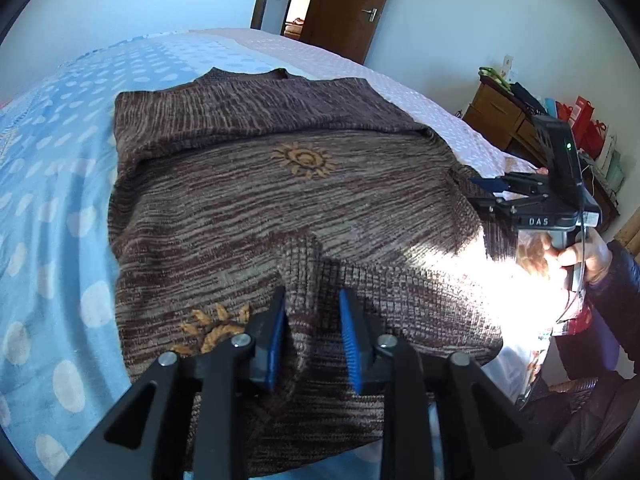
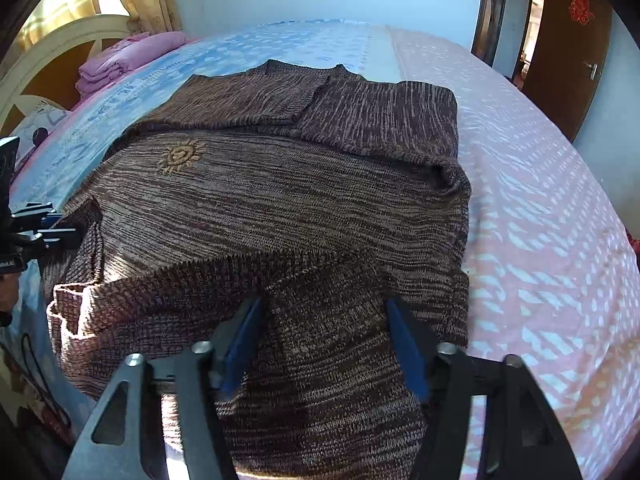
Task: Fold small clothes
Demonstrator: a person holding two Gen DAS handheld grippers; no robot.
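A brown marled knit sweater [image 1: 260, 200] [image 2: 280, 200] with yellow sun motifs lies spread on the bed, its sleeves folded across the body. In the left wrist view my left gripper [image 1: 312, 300] sits at the near hem with a ridge of knit pinched between its blue pads. The right wrist view shows the same gripper [image 2: 76, 234] nipping the sweater's left edge, which is slightly lifted. My right gripper [image 2: 324, 304] has a thick fold of the sweater gathered between its pads. From the left wrist view that gripper [image 1: 480, 182] meets the sweater's right edge, held by a hand [image 1: 576, 256].
The bed has a blue dotted sheet [image 1: 48, 200] on one half and a pink patterned one [image 2: 540, 220] on the other. Folded pink bedding [image 2: 120, 60] lies by the headboard [image 2: 52, 48]. A wooden dresser [image 1: 496, 112] with red bags stands beside the bed, and a brown door [image 1: 344, 8] is behind.
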